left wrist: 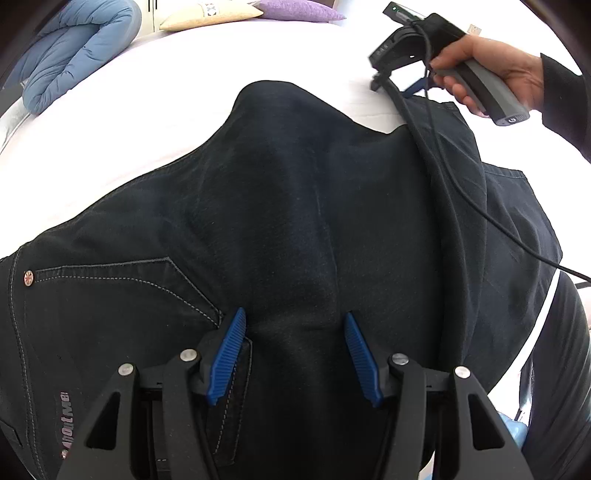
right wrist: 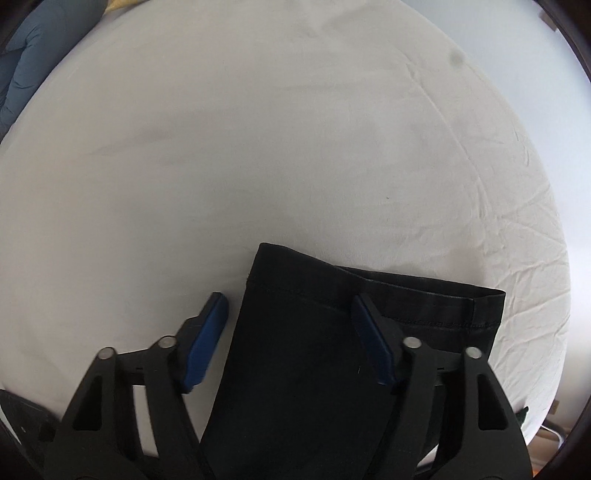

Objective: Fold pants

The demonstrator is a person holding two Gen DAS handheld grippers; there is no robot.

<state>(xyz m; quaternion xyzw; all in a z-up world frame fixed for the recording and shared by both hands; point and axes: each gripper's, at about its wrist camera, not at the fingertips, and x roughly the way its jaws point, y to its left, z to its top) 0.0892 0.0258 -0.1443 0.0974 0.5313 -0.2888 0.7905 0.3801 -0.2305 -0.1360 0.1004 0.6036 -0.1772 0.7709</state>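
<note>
Black jeans (left wrist: 295, 184) lie spread over a white bed, with a stitched pocket (left wrist: 122, 291) at the left. My left gripper (left wrist: 294, 319) points down at the waist end, and a raised bunch of the cloth fills the gap between its blue pads (left wrist: 229, 358). At the far end of the legs, a hand (left wrist: 495, 70) holds my right gripper (left wrist: 395, 83). In the right wrist view the right gripper (right wrist: 288, 297) straddles the upper leg's hem (right wrist: 303, 332). It is open: the left pad (right wrist: 207, 339) stands clear of the cloth, with sheet showing between them.
A black cable (left wrist: 461, 192) runs from the right gripper across the jeans. A blue duvet (left wrist: 74, 48) and cream (left wrist: 210, 14) and purple (left wrist: 295, 9) pillows sit at the head of the bed. Wrinkled white sheet (right wrist: 258, 129) stretches beyond the hems.
</note>
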